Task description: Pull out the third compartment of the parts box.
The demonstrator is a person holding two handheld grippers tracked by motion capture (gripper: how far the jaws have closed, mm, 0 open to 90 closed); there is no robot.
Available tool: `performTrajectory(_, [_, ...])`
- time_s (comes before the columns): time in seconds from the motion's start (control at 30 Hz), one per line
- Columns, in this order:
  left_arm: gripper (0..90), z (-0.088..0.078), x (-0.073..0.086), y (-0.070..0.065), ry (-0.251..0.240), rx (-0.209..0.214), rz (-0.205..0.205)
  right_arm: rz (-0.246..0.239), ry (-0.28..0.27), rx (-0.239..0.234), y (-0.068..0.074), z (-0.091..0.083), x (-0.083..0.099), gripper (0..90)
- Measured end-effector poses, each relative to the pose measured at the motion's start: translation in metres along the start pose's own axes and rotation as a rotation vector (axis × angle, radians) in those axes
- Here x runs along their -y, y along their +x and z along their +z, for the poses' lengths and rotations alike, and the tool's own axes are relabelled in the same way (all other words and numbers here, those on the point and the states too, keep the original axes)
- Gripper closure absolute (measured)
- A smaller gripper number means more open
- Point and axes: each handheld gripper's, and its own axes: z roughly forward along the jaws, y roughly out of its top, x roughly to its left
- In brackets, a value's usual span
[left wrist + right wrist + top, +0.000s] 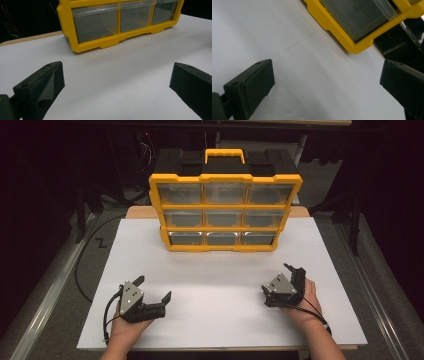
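— Overhead, what appears?
— One yellow drawer cabinet (225,212) with nine clear drawers, black handle section behind, at the table's (220,320) far edge.
— Grippers?
— Two: left gripper (154,288) and right gripper (281,281), both spread wide, empty.

A yellow-framed organiser cabinet (225,212) stands upright at the far middle of the white table top (220,285). It holds nine clear drawers in three rows of three, and a yellow carry handle (224,155) rises from its black top. The drawers look empty, though glare makes that uncertain. A wooden table edge (137,212) shows behind the white surface. A black cable (82,265) curves over the grey floor (55,320) at the left.
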Motion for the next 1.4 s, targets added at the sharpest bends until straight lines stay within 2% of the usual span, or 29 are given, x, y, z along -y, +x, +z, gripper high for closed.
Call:
performTrajectory(0.07, [0.6, 0.0, 0.0, 0.0, -0.002, -0.002, -0.001, -0.005, 0.003, 0.001, 0.001, 0.0, 0.0, 0.9])
performTrajectory(0.13, [0.5, 0.0, 0.0, 0.0, -0.005, -0.003, -0.001, -0.047, 0.01, 0.012, 0.004, -0.001, -0.002, 0.9])
performTrajectory(0.17, [0.5, 0.0, 0.0, 0.0, -0.005, -0.003, -0.002, -0.047, 0.01, 0.012, 0.004, -0.001, -0.002, 0.9])
performTrajectory(0.23, [0.5, 0.0, 0.0, 0.0, -0.007, -0.002, 0.001, -0.078, 0.01, 0.022, 0.005, -0.002, -0.004, 0.9])
performTrajectory(0.27, [0.5, 0.0, 0.0, -0.001, -0.009, -0.004, 0.006, -0.134, 0.02, 0.04, 0.006, -0.003, -0.005, 0.9])
performTrajectory(0.33, [0.6, 0.0, 0.0, -0.001, -0.011, -0.004, 0.009, -0.137, 0.017, 0.044, 0.008, -0.004, -0.006, 0.9])
performTrajectory(0.37, [0.5, 0.0, 0.0, -0.001, -0.011, -0.005, 0.011, -0.168, 0.016, 0.052, 0.01, -0.005, -0.007, 0.9])
performTrajectory(0.4, [0.5, 0.0, 0.0, -0.001, -0.01, -0.004, 0.014, -0.168, 0.016, 0.052, 0.01, -0.005, -0.007, 0.9])
performTrajectory(0.43, [0.6, 0.0, 0.0, -0.001, -0.01, -0.004, 0.017, -0.205, 0.009, 0.059, 0.011, -0.006, -0.009, 0.9])
performTrajectory(0.47, [0.6, 0.0, 0.0, -0.002, -0.01, -0.005, 0.02, -0.205, 0.009, 0.059, 0.011, -0.006, -0.009, 0.9])
performTrajectory(0.5, [0.6, 0.0, 0.0, -0.002, -0.012, -0.004, 0.021, -0.233, 0.014, 0.068, 0.013, -0.007, -0.011, 0.9])
performTrajectory(0.53, [0.6, 0.0, 0.0, -0.002, -0.012, -0.004, 0.021, -0.233, 0.014, 0.068, 0.013, -0.007, -0.011, 0.9])
performTrajectory(0.57, [0.5, 0.0, 0.0, -0.002, -0.012, -0.003, 0.023, -0.268, 0.013, 0.084, 0.015, -0.008, -0.012, 0.9])
performTrajectory(0.6, [0.5, 0.0, 0.0, -0.002, -0.012, -0.003, 0.024, -0.268, 0.013, 0.084, 0.015, -0.008, -0.012, 0.9])
performTrajectory(0.8, [0.5, 0.0, 0.0, -0.003, -0.013, -0.002, 0.029, -0.346, 0.022, 0.109, 0.017, -0.011, -0.014, 0.9])
performTrajectory(0.83, [0.6, 0.001, 0.0, -0.003, -0.013, -0.003, 0.029, -0.379, 0.027, 0.117, 0.017, -0.011, -0.015, 0.9])
performTrajectory(0.93, [0.5, 0.0, 0.0, -0.003, -0.015, -0.002, 0.029, -0.404, 0.038, 0.131, 0.019, -0.012, -0.015, 0.9])
performTrajectory(1.1, [0.5, 0.001, 0.0, -0.003, -0.013, 0.0, 0.032, -0.486, 0.052, 0.155, 0.022, -0.013, -0.017, 1.0])
performTrajectory(1.17, [0.6, 0.001, 0.0, -0.003, -0.013, 0.001, 0.033, -0.497, 0.051, 0.153, 0.022, -0.013, -0.018, 1.0])
performTrajectory(1.23, [0.5, 0.001, 0.0, -0.003, -0.011, 0.0, 0.033, -0.541, 0.063, 0.17, 0.024, -0.013, -0.018, 1.0])
performTrajectory(1.4, [0.5, 0.0, 0.0, -0.003, -0.015, 0.002, 0.027, -0.573, 0.078, 0.174, 0.027, -0.013, -0.019, 1.0])
